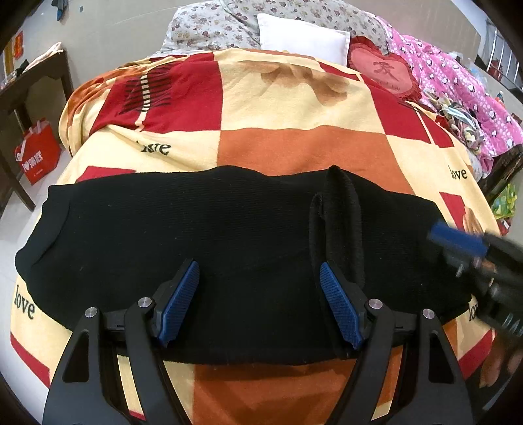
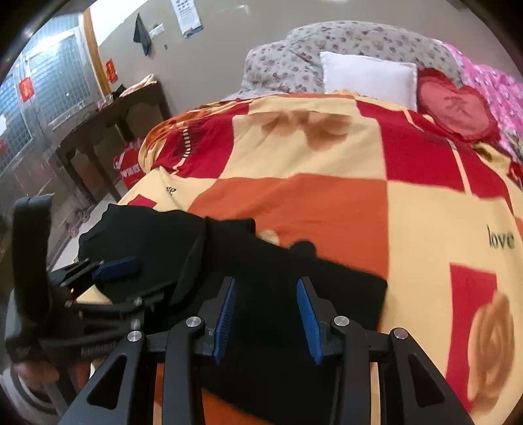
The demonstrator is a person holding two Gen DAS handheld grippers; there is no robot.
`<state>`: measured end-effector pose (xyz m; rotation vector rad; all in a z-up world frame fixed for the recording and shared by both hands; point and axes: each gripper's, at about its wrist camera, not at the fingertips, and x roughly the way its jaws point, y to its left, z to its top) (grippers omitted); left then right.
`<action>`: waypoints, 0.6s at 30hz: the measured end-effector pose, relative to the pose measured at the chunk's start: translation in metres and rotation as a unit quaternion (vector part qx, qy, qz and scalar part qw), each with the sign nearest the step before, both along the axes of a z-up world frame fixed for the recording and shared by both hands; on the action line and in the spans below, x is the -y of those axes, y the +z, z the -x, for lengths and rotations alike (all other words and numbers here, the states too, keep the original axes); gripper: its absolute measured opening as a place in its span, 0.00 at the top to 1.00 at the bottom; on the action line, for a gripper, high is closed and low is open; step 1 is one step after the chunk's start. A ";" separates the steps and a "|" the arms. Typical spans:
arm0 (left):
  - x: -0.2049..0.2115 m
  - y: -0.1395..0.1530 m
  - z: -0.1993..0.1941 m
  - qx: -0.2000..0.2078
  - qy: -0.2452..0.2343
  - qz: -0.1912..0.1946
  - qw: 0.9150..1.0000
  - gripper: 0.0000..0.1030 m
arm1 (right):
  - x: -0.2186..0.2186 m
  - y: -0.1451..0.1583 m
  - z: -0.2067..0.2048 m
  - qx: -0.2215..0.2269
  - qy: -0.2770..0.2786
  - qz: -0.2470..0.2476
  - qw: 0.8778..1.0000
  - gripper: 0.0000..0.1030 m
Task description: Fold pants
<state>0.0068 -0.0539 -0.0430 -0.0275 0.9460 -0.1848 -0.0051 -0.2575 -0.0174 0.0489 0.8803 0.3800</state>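
Black pants point(image 1: 202, 235) lie flat across the near part of a checked bedspread point(image 1: 294, 144), folded lengthwise, with a raised ridge of fabric point(image 1: 343, 215) right of centre. My left gripper point(image 1: 260, 278) is open just above the pants' near edge, holding nothing. My right gripper point(image 2: 266, 291) is open over the right end of the pants point(image 2: 261, 258), holding nothing. It shows blurred at the right edge of the left wrist view point(image 1: 457, 240). The left gripper shows at the left of the right wrist view point(image 2: 117, 266).
At the head of the bed lie a white pillow point(image 1: 302, 37), a red heart cushion point(image 1: 384, 70), a floral quilt point(image 1: 212, 23) and a pink blanket point(image 1: 457, 81). A dark wooden table point(image 2: 108, 127) and a red bag point(image 1: 37, 153) stand left of the bed.
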 end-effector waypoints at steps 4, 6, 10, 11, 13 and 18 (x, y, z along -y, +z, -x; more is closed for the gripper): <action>0.003 0.001 -0.001 -0.002 0.011 -0.002 1.000 0.25 | -0.005 -0.016 0.002 -0.006 0.000 0.011 1.000 0.63; 0.003 0.003 0.000 -0.008 0.013 -0.004 1.000 0.25 | -0.008 -0.014 0.002 -0.007 0.003 0.009 1.000 0.62; 0.000 0.011 0.003 -0.006 0.013 0.003 1.000 0.25 | -0.009 -0.004 0.006 -0.001 0.012 0.001 1.000 0.62; -0.001 0.013 0.004 -0.005 0.013 0.004 1.000 0.25 | -0.010 -0.002 0.007 0.002 0.014 0.001 1.000 0.62; -0.002 0.013 0.005 -0.007 0.013 0.005 1.000 0.25 | -0.012 0.001 0.007 0.005 0.016 0.001 1.000 0.62; -0.009 0.017 0.010 -0.007 0.014 0.008 1.000 0.25 | -0.023 0.004 0.000 0.003 0.026 -0.005 1.000 0.62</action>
